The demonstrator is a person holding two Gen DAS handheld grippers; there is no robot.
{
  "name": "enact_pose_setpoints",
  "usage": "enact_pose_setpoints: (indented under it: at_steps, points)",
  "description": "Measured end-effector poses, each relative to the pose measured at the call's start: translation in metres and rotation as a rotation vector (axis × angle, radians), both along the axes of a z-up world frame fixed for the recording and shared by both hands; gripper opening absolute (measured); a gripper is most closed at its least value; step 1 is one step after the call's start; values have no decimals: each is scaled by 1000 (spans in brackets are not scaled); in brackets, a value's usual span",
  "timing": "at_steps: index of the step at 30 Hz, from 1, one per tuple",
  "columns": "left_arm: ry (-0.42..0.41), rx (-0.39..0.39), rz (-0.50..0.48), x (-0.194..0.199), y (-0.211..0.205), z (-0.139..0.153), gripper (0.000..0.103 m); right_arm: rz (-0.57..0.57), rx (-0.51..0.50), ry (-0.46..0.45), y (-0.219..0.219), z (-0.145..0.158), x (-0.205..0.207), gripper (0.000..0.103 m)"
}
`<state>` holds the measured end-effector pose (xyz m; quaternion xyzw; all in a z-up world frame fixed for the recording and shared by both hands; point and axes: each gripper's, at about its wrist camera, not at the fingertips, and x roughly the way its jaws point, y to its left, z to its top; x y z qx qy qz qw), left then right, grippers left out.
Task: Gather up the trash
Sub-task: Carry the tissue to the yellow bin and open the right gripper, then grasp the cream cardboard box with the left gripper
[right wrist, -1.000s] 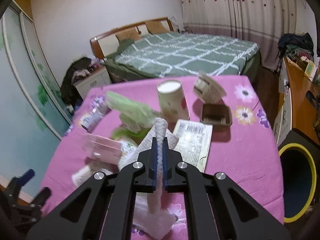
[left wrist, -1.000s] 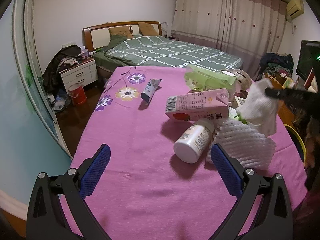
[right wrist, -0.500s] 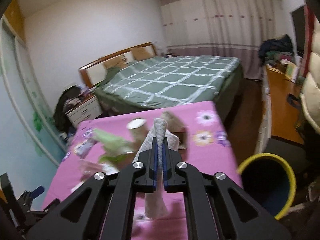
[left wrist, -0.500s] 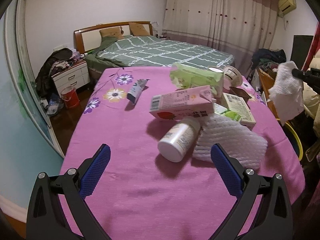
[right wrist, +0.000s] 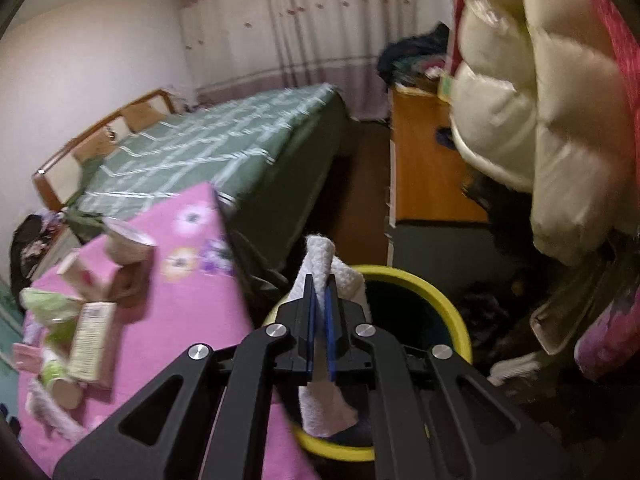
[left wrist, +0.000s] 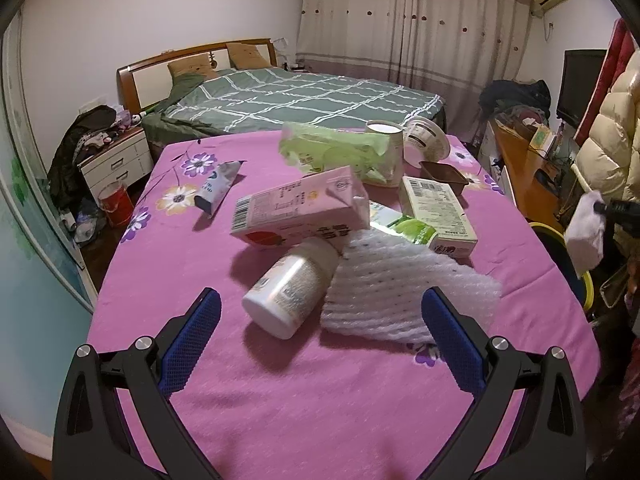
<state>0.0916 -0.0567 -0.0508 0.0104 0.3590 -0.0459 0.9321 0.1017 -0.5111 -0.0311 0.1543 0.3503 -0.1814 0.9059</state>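
Right gripper, frame centre: jaws pinching white paper towel over yellow-rimmed bin. Left gripper: jaws spread, empty.

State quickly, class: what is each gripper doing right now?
Left gripper: open, holding nothing, above the pink table.
Right gripper: shut on a white paper towel, over the yellow-rimmed bin.

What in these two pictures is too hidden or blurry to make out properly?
- Inside of the yellow-rimmed bin: right wrist view, dark, and the white tissue in the right tongs covers part of it.
- Table clutter, right wrist view: smeared by motion.
- Bin in the left wrist view: only a rim sliver past the table edge.
- Print on the pink carton: too small.
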Motion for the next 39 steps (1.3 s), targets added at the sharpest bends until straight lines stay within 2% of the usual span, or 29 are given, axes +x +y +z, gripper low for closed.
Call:
enact_pose_setpoints:
  at_steps: [2,3,4,6,17,22,27,30,33,39]
  points:
    - [9,4,-6,4,-6,0,99,-17,-4,27,-7,-12,4,7]
    - [12,5,-11,6,-8,-1,99,-25,-7,37,-10,-16,5,14]
    - [16,7,-16,7,-10,-1,99,-34,-9,46,-10,-21,7,27]
    - [20,16,-33,10,-18,-1,99,-43,-10,44,-12,-25,7,37]
    - [18,50,-154,47,-88,9,99,-60,-8,28,-16,-24,4,38]
    - [76,39,-179,85,-125,3,99,-63,4,14,-18,-22,-2,41]
    - [142,40,-162,119,-146,-12,99,-65,28,5,-24,-23,-5,43]
    - [166,74,-137,141,-156,-22,99,-59,41,6,-25,-25,-4,43]
    - [228,74,-117,162,-160,-36,99,-49,50,9,-24,-27,-2,44]
    - [296,91,-94,185,-166,-56,99,-41,67,8,-25,-31,1,44]
